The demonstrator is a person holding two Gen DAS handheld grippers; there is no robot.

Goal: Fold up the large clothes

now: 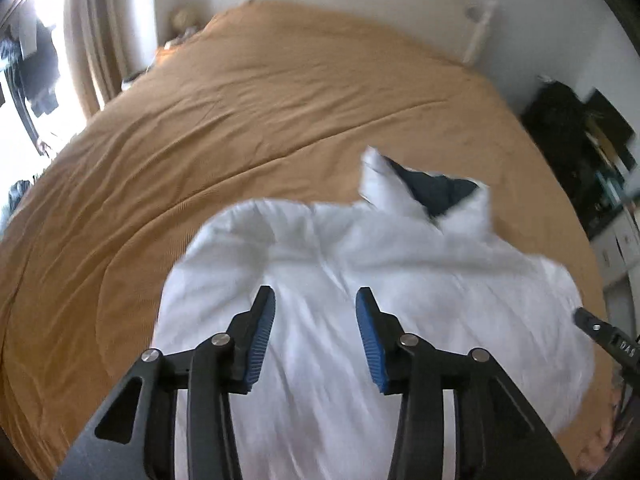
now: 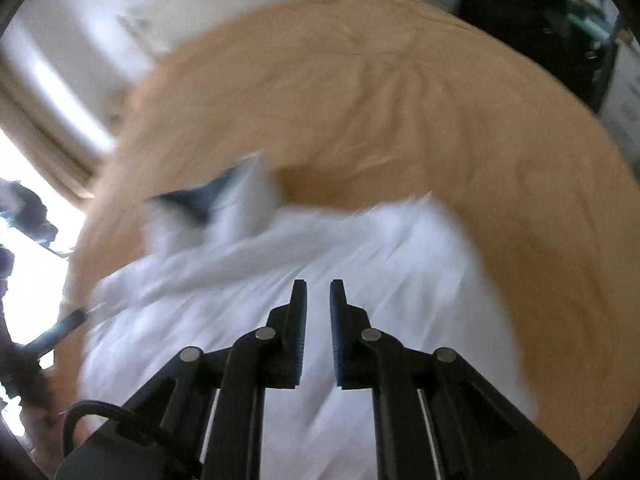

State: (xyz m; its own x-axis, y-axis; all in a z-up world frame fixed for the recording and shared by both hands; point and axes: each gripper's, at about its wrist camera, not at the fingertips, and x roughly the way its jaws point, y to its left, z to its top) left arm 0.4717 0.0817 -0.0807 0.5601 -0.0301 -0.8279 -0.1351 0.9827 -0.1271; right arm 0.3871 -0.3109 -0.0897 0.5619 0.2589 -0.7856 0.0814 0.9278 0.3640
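Left wrist view gives us a crumpled white cloth garment with a dark blue lining [image 1: 340, 264] lying at the near side of a wide bed under a tan quilted cover [image 1: 248, 92]. Bare cover stretches away from it toward the white wall and the beige curtains [image 1: 96, 40]. Dark cluttered shelving [image 1: 580, 136] crowds the bed's right edge. Our left gripper [image 1: 315, 300] hangs over the white cloth, fingers moderately apart around nothing. Our right gripper [image 2: 319, 292] shows only a narrow empty gap.
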